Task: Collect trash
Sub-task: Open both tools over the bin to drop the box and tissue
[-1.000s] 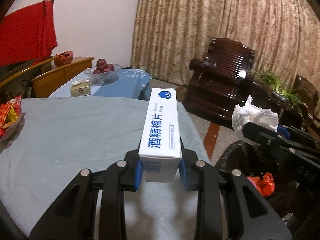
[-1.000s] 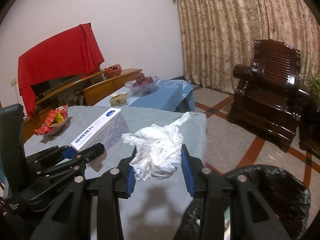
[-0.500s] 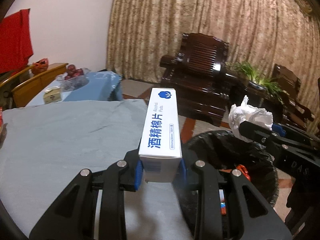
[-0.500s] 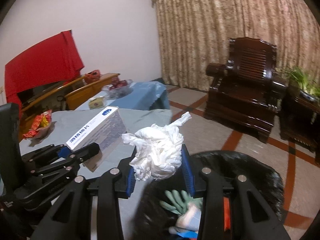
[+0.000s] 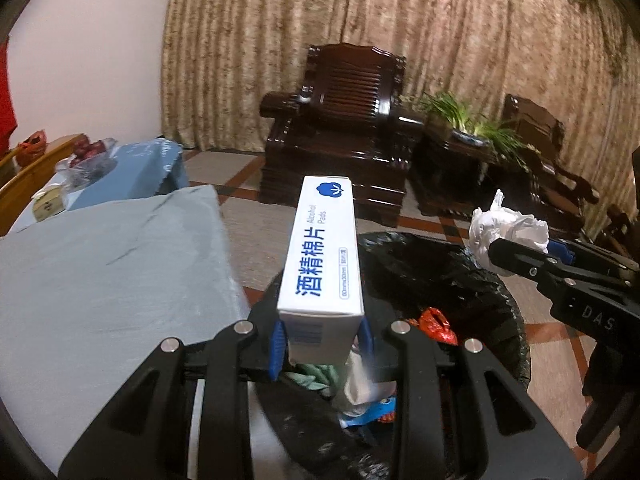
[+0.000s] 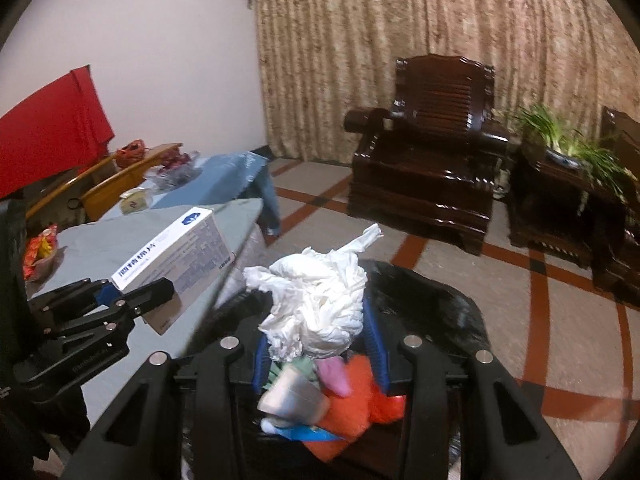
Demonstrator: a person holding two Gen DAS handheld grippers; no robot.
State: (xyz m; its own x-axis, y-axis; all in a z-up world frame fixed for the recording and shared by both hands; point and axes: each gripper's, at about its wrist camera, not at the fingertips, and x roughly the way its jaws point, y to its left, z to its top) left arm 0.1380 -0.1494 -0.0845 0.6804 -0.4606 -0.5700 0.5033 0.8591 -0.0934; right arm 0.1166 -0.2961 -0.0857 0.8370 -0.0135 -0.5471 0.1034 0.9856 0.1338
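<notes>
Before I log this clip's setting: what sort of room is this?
Most likely a home living room: a carved dark wooden armchair before long patterned curtains, a potted plant on a side stand, and a cloth-covered table.

Dark wooden armchair (image 5: 340,120) before beige curtains (image 5: 440,40) (tiled floor (image 6: 560,300) below).

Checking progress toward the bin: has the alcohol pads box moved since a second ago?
Yes. The alcohol pads box, clamped in the left gripper, has swung off the grey table to above the black trash bin.
</notes>
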